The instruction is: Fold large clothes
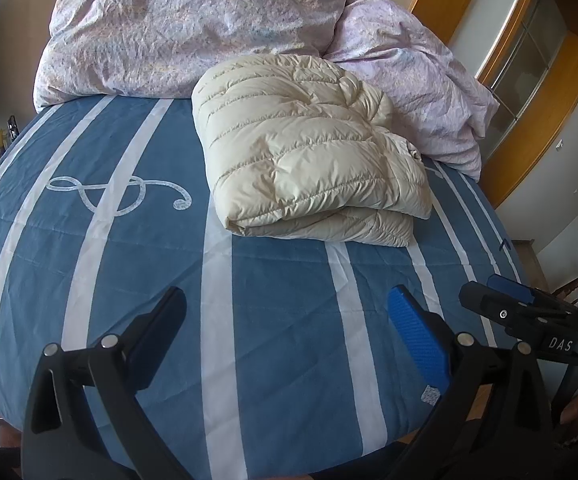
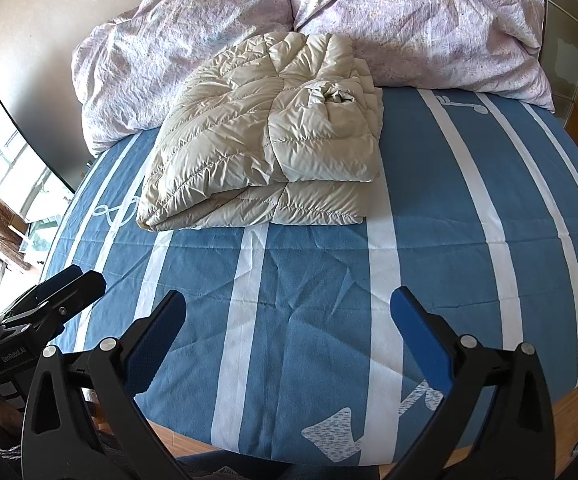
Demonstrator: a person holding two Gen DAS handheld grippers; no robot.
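Observation:
A cream quilted down jacket (image 1: pixel 309 152) (image 2: pixel 273 136) lies folded into a thick bundle on the blue bed sheet with white stripes (image 1: pixel 281 320) (image 2: pixel 309 280). My left gripper (image 1: pixel 289 320) hovers open over the near part of the bed, well short of the jacket, with nothing between its fingers. My right gripper (image 2: pixel 289 320) is open too, equally far back from the jacket and empty. Each gripper shows at the edge of the other's view: the right one (image 1: pixel 505 300) at the left wrist view's right side, the left one (image 2: pixel 69 284) at the right wrist view's left side.
A rumpled lilac floral duvet (image 1: pixel 193 28) (image 2: pixel 369 20) is heaped at the head of the bed behind the jacket. A wooden wardrobe with glass panels (image 1: pixel 529 60) stands to the right. A dark screen (image 2: pixel 33 140) and a window are at the left. The bed's wooden front edge (image 2: pixel 577 400) is close.

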